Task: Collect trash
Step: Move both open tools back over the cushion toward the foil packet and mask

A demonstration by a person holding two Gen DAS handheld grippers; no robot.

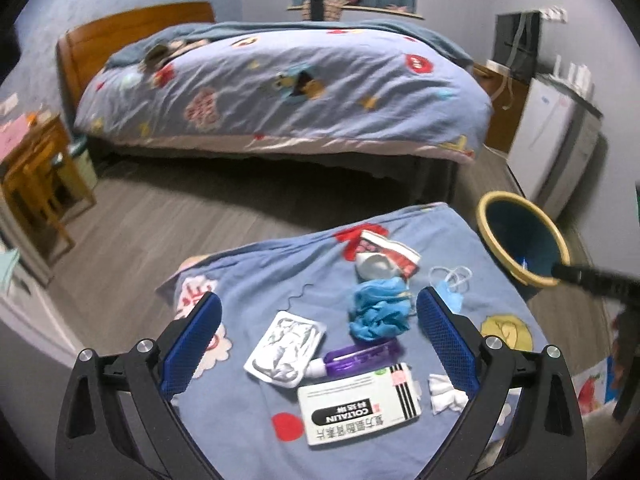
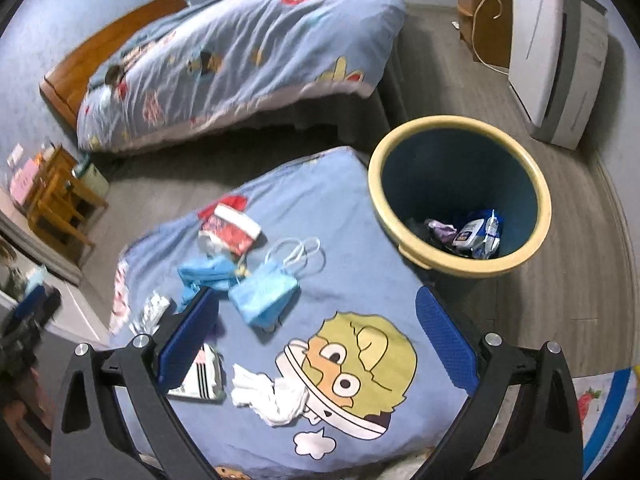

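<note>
Trash bin (image 2: 460,196) sits on the floor touching the bed's (image 2: 360,208) far right corner, within easy drop reach, some wrappers already inside. Remaining trash is spread on the bed: medicine box (image 1: 360,404), blue glove (image 1: 380,312), face mask (image 2: 264,292), tissue (image 2: 264,396). Left claw (image 1: 320,344) and right claw (image 2: 316,340) both hover spread apart, empty.

a bed (image 1: 280,80) with a wooden headboard (image 1: 132,28) stands across the room under a blue cartoon quilt (image 2: 240,52). grey wood-look floor (image 1: 160,212) lies between it and the near blue cartoon cover (image 2: 352,280). a wooden chair (image 1: 36,176) sits at the left. a white appliance (image 2: 556,60) stands by the right wall beside a wooden cabinet (image 2: 480,20) with a dangling cord (image 2: 482,8).
</note>
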